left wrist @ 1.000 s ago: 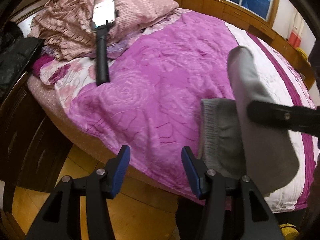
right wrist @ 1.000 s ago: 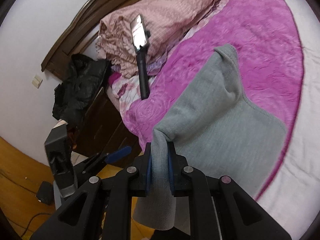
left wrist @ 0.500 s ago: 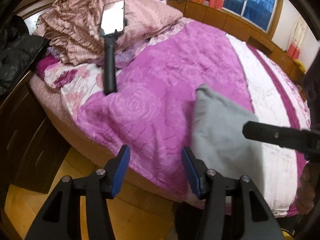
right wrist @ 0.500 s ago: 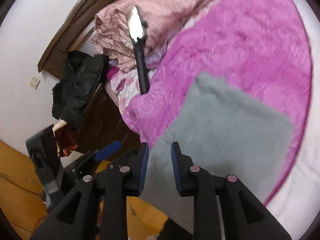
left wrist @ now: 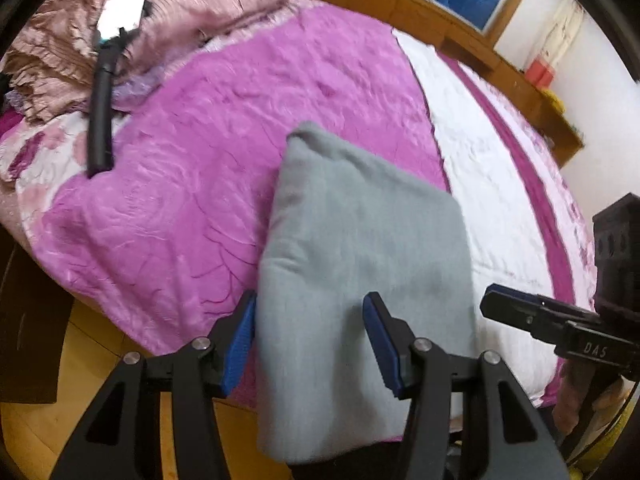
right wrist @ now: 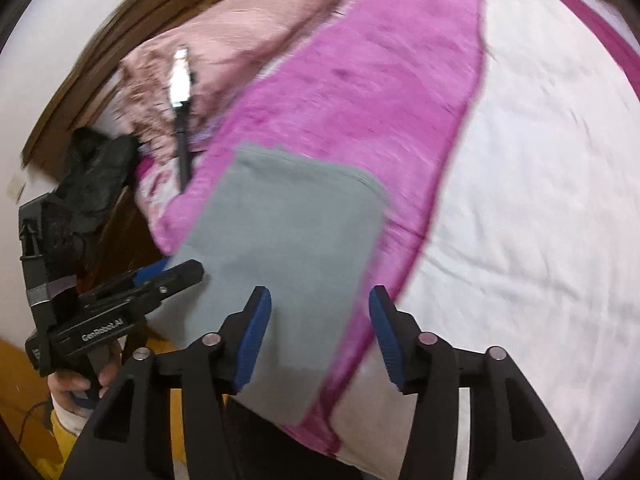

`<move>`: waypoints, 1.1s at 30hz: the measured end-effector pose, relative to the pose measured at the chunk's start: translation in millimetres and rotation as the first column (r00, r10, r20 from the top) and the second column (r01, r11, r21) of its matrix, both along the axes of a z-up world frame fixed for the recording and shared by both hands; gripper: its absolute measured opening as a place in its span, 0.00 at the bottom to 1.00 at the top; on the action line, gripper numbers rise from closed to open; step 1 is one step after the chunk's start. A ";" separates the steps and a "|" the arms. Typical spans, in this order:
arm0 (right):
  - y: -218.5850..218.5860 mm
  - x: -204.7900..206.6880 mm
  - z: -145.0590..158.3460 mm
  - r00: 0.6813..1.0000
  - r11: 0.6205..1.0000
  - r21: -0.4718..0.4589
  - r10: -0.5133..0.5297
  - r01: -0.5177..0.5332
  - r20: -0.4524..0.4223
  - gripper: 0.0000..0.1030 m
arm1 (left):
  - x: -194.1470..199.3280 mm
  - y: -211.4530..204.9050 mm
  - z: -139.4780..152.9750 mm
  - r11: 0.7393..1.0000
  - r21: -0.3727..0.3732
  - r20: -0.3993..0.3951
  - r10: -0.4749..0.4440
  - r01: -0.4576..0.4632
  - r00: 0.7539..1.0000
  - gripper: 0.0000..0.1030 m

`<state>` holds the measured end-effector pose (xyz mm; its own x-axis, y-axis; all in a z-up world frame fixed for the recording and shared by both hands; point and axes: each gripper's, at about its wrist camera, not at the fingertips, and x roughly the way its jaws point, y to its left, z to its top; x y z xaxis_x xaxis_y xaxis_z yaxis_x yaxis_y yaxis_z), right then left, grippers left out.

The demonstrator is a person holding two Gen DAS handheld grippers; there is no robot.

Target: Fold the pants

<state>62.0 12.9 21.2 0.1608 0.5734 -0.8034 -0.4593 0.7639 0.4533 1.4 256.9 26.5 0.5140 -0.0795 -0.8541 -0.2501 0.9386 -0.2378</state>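
Left gripper (left wrist: 310, 344), left wrist view: jaws parted, holding nothing, poised above the near end of the grey pants (left wrist: 360, 264). Pants lie folded into a flat rectangle at the near edge of the bed (left wrist: 168, 216), lower end overhanging it. Right gripper (left wrist: 532, 316) sits just beside them.

Right wrist view: right gripper (right wrist: 318, 340) jaws opening, nothing pinched; pants (right wrist: 288, 248) lie free beneath.

Risk: overhanging end may drag the stack off the edge, or a passing finger could snag and undo the top layer.
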 end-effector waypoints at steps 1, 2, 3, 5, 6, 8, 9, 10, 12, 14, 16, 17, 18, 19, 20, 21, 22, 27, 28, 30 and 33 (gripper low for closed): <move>-1.4 2.1 -6.9 0.999 1.000 0.013 -0.007 0.007 -0.034 0.44 | 3.1 -1.0 -3.0 1.000 0.006 -0.007 -0.009 0.009 1.000 0.55; -1.5 4.5 -14.1 0.997 0.999 0.033 -0.009 0.011 -0.073 0.44 | 6.5 -2.2 -6.0 1.000 0.009 -0.012 -0.019 0.019 1.000 0.55; -0.7 6.2 -19.9 0.995 0.998 0.058 -0.008 0.014 -0.102 0.44 | 8.1 -2.4 -8.3 1.000 0.008 -0.014 -0.026 0.026 1.000 0.56; 4.1 8.5 -28.9 0.989 0.995 0.101 0.000 0.015 -0.147 0.44 | 11.8 -1.6 -11.6 0.999 0.000 -0.008 -0.040 0.040 0.999 0.59; 7.3 8.9 -32.3 0.986 0.993 0.120 0.005 0.015 -0.165 0.44 | 14.3 -0.6 -13.6 0.999 -0.009 -0.009 -0.045 0.045 0.999 0.60; 15.8 9.3 -39.6 0.981 0.989 0.145 0.019 0.009 -0.192 0.46 | 18.1 2.9 -17.6 0.998 -0.032 -0.010 -0.055 0.055 0.998 0.62; 20.7 9.5 -42.8 0.982 0.990 0.143 0.022 0.005 -0.187 0.47 | 20.8 4.4 -20.1 0.997 -0.044 -0.011 -0.062 0.061 0.998 0.63; 25.9 9.8 -45.8 0.983 0.990 0.144 0.028 -0.002 -0.179 0.48 | 24.3 6.0 -23.9 0.995 -0.064 -0.010 -0.072 0.071 0.997 0.64; 30.5 11.8 -50.2 0.986 0.987 0.162 0.032 -0.005 -0.166 0.50 | 28.1 9.6 -28.4 0.992 -0.100 -0.002 -0.083 0.082 0.997 0.65; 33.9 14.7 -52.5 0.986 0.984 0.180 0.029 0.000 -0.163 0.52 | 30.5 12.3 -32.5 0.988 -0.130 0.010 -0.083 0.084 0.996 0.67; 36.9 16.8 -52.2 0.987 0.982 0.188 0.038 -0.008 -0.158 0.52 | 30.9 11.6 -33.1 0.986 -0.142 0.029 -0.084 0.087 0.996 0.63; 37.5 16.7 -50.8 0.987 0.981 0.194 0.048 -0.017 -0.154 0.51 | 29.3 10.7 -32.2 0.984 -0.150 0.043 -0.086 0.091 0.995 0.60; 37.6 16.5 -49.6 0.987 0.980 0.197 0.054 -0.024 -0.149 0.44 | 27.0 10.1 -31.5 0.982 -0.165 0.056 -0.087 0.095 0.995 0.53; 36.2 16.0 -47.7 0.988 0.979 0.200 0.057 -0.027 -0.142 0.37 | 24.7 10.0 -30.8 0.980 -0.178 0.064 -0.082 0.092 0.995 0.52; 34.1 15.7 -45.6 0.988 0.977 0.210 0.059 -0.029 -0.141 0.34 | 21.9 10.6 -29.6 0.979 -0.187 0.070 -0.073 0.085 0.995 0.51; 30.6 15.5 -43.5 0.987 0.974 0.226 0.059 -0.024 -0.149 0.29 | 19.0 10.9 -28.3 0.978 -0.195 0.076 -0.065 0.079 0.995 0.49; 27.4 15.0 -41.2 0.986 0.969 0.245 0.058 -0.018 -0.157 0.24 | 17.4 10.7 -26.6 0.978 -0.197 0.077 -0.057 0.071 0.995 0.48; 16.6 2.3 -16.7 0.989 0.958 0.284 0.089 -0.052 -0.121 0.20 | 7.0 -2.7 -6.2 0.978 -0.199 0.109 -0.039 0.060 0.993 0.40; 12.4 -0.4 -10.9 0.989 0.955 0.289 0.095 -0.059 -0.112 0.20 | 4.4 -6.9 -1.8 0.977 -0.205 0.120 -0.040 0.064 0.992 0.40; 3.5 -3.6 -0.7 0.990 0.949 0.307 0.100 -0.065 -0.098 0.20 | -0.4 -17.2 7.5 0.975 -0.208 0.141 -0.047 0.076 0.989 0.41; -19.5 -4.1 17.1 0.993 0.941 0.332 0.092 -0.064 -0.070 0.20 | -1.1 -35.7 19.0 0.972 -0.212 0.171 -0.064 0.101 0.983 0.40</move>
<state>57.9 -6.6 38.3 0.0452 0.8156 -0.5769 -0.4613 0.5293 0.7121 0.3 221.1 45.5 0.6280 -0.3029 -0.7168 -0.1150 0.8749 -0.4705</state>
